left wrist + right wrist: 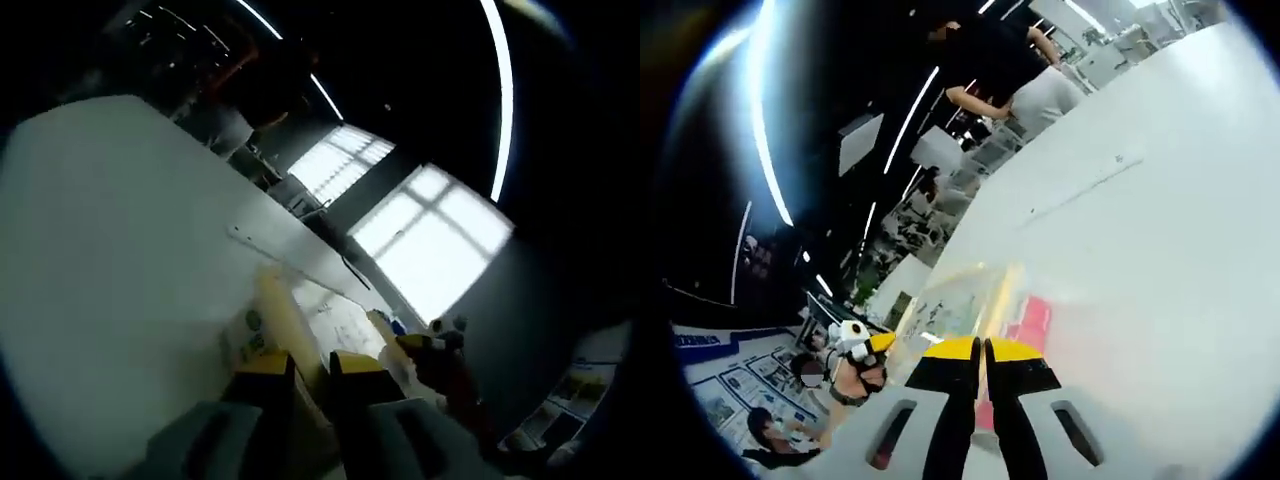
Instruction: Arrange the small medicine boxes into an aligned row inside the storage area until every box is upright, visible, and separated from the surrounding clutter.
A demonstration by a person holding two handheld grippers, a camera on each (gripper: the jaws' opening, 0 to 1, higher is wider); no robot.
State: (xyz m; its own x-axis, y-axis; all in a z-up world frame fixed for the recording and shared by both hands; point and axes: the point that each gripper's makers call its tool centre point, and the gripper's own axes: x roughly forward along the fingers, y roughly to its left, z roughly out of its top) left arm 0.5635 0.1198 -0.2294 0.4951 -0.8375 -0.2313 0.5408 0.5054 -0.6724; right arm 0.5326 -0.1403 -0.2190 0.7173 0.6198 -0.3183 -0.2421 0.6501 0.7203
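The right gripper [980, 375] is clenched, jaws meeting; a pink medicine box [1032, 322] lies just beyond its tips. The left gripper [308, 372] is parted around what may be a yellowish box [283, 318]. Set it upright gently.

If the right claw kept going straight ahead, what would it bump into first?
Probably the pink box just past the right claw. It sits right ahead inside the clear bin on the white table. Depth is hard to judge, so that is a guess.
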